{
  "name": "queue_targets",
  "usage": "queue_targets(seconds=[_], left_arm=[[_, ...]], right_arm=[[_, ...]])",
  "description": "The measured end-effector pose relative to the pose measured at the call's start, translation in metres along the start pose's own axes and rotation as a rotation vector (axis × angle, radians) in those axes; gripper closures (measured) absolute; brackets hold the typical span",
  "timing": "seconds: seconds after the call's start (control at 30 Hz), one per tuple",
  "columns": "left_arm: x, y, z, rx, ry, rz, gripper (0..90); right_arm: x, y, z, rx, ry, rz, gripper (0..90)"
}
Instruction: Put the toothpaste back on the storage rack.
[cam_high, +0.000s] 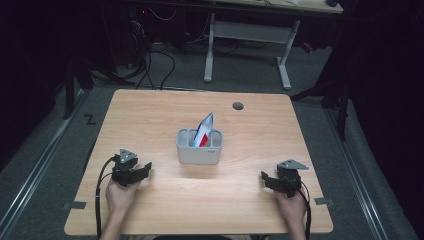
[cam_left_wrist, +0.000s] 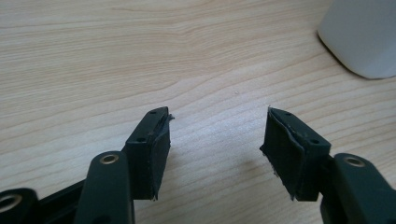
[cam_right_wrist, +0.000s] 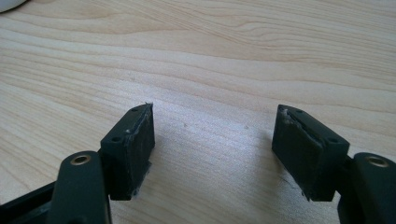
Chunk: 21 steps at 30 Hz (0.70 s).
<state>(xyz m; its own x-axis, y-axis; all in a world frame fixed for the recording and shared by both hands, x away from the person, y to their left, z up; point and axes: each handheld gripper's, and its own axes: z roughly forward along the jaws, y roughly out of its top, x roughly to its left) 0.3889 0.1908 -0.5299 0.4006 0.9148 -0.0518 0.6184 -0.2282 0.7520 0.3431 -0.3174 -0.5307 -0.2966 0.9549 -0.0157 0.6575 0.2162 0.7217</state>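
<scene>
Light wood worktop (cam_high: 150, 115), rounded corners, dark cable hole (cam_high: 238, 106) nr far right corner. Grey carpet floor (cam_high: 60, 165), metal rail (cam_high: 35, 170) along left edge; surroundings dim. Beyond far edge: second desk w/ white legs (cam_high: 285, 62), loose cables (cam_high: 150, 65) on floor.

1. light wood table (cam_high: 150, 115) with a small grey grommet hole (cam_high: 238, 106) near the far edge
2. white caddy (cam_high: 199, 148) mid-table, a red, white and blue packet (cam_high: 204, 131) sticking up out of it, tilted
3. grey carpet floor (cam_high: 240, 70) behind, with black cables (cam_high: 155, 65) and a white desk frame (cam_high: 247, 47)
</scene>
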Motion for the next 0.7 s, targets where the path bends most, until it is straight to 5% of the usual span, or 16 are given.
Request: queue_targets(seconds=[0.37,0.7], left_arm=[[-0.0019,-0.0004,0.0057,0.016,0.016,0.023,41.3],[-0.0001,-0.0025,0.0064,-0.002,0.014,-0.001,39.5]], right_arm=[[0.0,0.0,0.0,0.0,0.0,0.0,29.8],[0.0,0.0,0.0,0.0,0.0,0.0,29.9]])
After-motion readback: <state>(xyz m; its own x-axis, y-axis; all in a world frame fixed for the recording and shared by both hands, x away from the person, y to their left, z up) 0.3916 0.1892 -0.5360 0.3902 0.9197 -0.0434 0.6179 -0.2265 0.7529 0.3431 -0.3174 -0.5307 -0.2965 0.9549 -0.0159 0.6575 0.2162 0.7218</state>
